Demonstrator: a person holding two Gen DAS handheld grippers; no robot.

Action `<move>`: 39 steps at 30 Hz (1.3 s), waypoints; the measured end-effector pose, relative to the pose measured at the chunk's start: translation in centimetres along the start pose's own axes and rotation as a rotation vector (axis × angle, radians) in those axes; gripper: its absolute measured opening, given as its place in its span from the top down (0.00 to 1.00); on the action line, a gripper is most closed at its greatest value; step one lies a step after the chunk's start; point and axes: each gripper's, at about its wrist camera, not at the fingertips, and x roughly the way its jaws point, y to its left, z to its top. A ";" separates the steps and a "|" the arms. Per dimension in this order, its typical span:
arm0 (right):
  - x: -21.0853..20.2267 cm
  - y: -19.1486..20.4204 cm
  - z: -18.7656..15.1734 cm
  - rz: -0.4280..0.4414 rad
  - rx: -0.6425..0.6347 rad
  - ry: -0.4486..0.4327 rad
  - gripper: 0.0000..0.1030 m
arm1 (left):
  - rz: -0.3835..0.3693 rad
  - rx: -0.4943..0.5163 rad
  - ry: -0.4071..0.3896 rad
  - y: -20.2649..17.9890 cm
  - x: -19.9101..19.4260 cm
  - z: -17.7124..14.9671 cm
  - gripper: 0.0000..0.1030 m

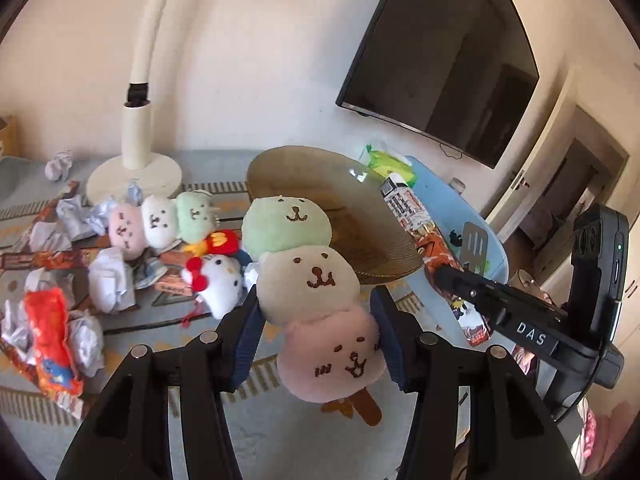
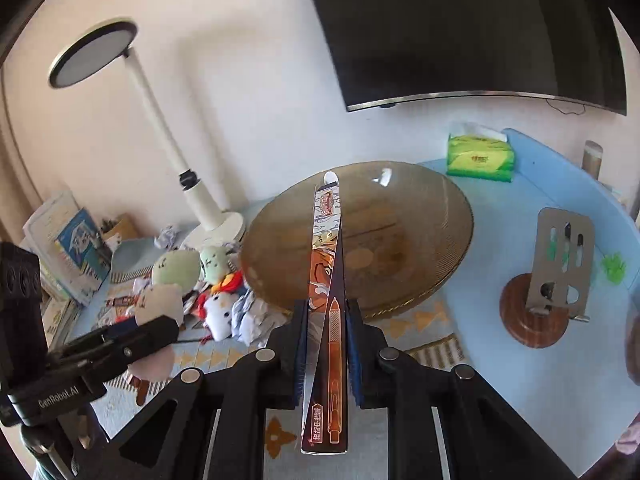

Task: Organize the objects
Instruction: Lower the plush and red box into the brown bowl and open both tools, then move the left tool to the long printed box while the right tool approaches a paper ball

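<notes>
Both views were bright with warm daylight, probably coming from the side, though no window showed. The lamp (image 2: 156,120) cast a soft shadow on the wall (image 2: 248,80) behind it. A small white glare sat on the far rim of the glass plate (image 2: 380,178), and the dark television screen (image 1: 452,68) carried dim reflections. Fisheye bending curved the screen's edges, and black vignetting filled the corners. Focus was fairly sharp in the middle and softer towards the edges.

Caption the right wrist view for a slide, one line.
Right gripper clamps a long pen box above the brown plate; left gripper carries a three-ball plush skewer.
</notes>
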 end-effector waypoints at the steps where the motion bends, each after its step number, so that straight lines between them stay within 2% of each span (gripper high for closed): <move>1: 0.6 -0.9 1.1 -0.028 0.020 0.006 0.84 | -0.017 -0.001 0.014 -0.4 1.5 0.9 0.51; 4: 2.2 -2.6 3.3 -0.023 0.073 0.034 0.84 | -0.031 -0.004 0.012 -1.3 5.2 3.5 0.51; 7: 3.8 -2.4 5.0 -0.043 0.044 0.065 0.83 | -0.012 -0.005 -0.018 -1.8 7.4 5.7 0.47; 8: 4.3 -2.3 5.5 -0.053 0.027 0.072 0.78 | 0.000 -0.014 -0.036 -1.8 7.9 6.2 0.45; 9: 5.3 -2.4 6.1 -0.072 0.004 0.084 0.67 | 0.012 -0.019 -0.051 -1.7 8.1 6.7 0.35; 10: 5.8 -2.5 6.5 -0.099 -0.010 0.097 0.63 | 0.021 -0.024 -0.066 -1.6 8.2 7.2 0.23; 12: 6.0 -3.1 6.8 -0.121 -0.011 0.107 0.61 | 0.010 -0.047 -0.084 -1.0 7.8 7.9 0.20; 15: 4.9 -3.6 5.9 -0.095 0.004 0.089 0.57 | 0.000 -0.068 -0.093 0.4 5.6 7.8 0.20; 19: 3.0 -1.1 3.2 -0.057 -0.048 0.062 0.49 | 0.059 -0.071 -0.139 3.0 0.1 6.1 0.20; 21: 2.5 1.4 1.6 -0.028 -0.107 0.066 0.40 | 0.123 -0.058 -0.154 4.1 -3.1 4.5 0.20; 23: 1.9 4.3 0.4 -0.003 -0.181 0.065 0.39 | 0.198 -0.063 -0.188 5.7 -6.3 2.6 0.16; 24: 1.6 5.9 -0.1 0.013 -0.218 0.062 0.37 | 0.234 -0.076 -0.202 6.6 -7.9 1.7 0.06; 25: 1.3 7.4 -0.5 0.032 -0.250 0.062 0.35 | 0.269 -0.095 -0.220 7.6 -9.4 0.9 0.00; 26: 1.2 8.7 -1.0 0.054 -0.274 0.062 0.23 | 0.306 -0.117 -0.241 8.7 -10.9 -0.2 0.01; 27: 1.2 9.9 -1.5 0.078 -0.288 0.059 0.07 | 0.344 -0.137 -0.247 10.1 -12.0 -1.0 0.00; 28: 1.3 10.9 -2.0 0.104 -0.296 0.054 0.02 | 0.380 -0.159 -0.247 11.3 -13.3 -1.9 0.01; 31: 3.0 13.2 -4.3 0.149 -0.312 0.062 0.00 | 0.503 -0.222 -0.249 15.3 -15.3 -4.7 0.01; 35: 7.1 15.1 -7.7 0.113 -0.338 0.110 0.00 | 0.645 -0.294 -0.200 20.7 -14.9 -8.6 0.01; 39: 10.5 15.4 -9.7 0.066 -0.377 0.162 0.00 | 0.700 -0.322 -0.147 23.5 -13.0 -10.8 0.01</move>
